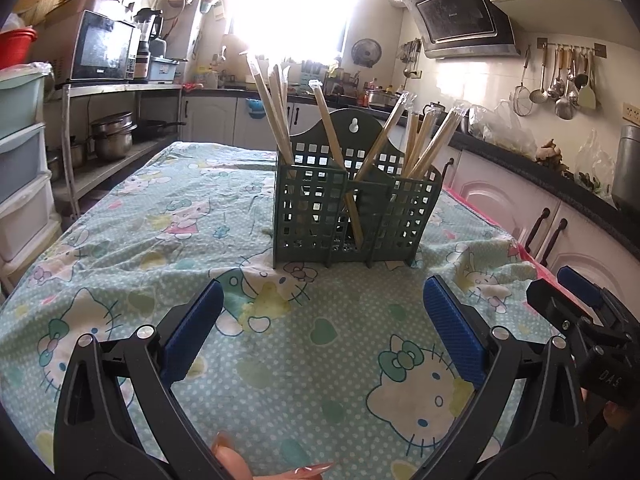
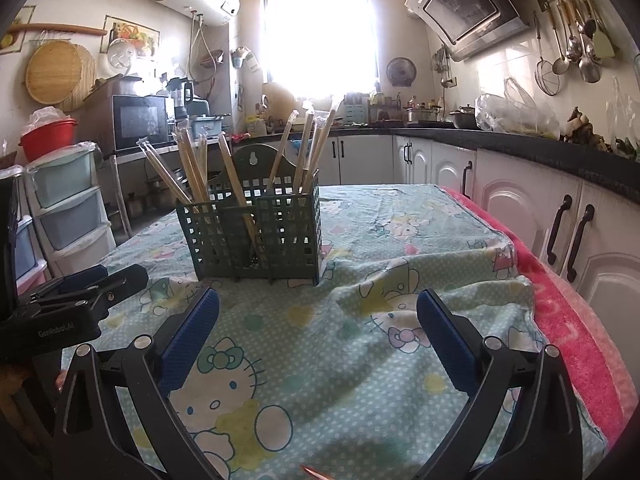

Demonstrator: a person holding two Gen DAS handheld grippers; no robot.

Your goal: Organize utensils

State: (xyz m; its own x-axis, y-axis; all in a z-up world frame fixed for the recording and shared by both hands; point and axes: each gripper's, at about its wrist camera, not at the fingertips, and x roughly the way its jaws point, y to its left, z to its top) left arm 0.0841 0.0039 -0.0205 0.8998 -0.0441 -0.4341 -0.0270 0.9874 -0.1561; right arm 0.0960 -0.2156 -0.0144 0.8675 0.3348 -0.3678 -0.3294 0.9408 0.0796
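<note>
A dark green lattice utensil holder (image 1: pixel 352 208) stands upright near the middle of the table, on a pale green cartoon-cat tablecloth (image 1: pixel 168 216). Wrapped wooden chopsticks (image 1: pixel 276 108) lean out of its compartments, some to the left, some to the right, and one pair slants through the middle section; how many compartments there are is hard to tell through the lattice. On the near side of the holder, the left gripper (image 1: pixel 322 304) hovers over the cloth with its blue-padded fingers spread wide and nothing between them. The right gripper (image 2: pixel 318 312) sits just to its right, likewise wide and empty. A pink towel (image 2: pixel 572 320) lies along the table's right edge, beside white cabinets (image 2: pixel 532 208).
</note>
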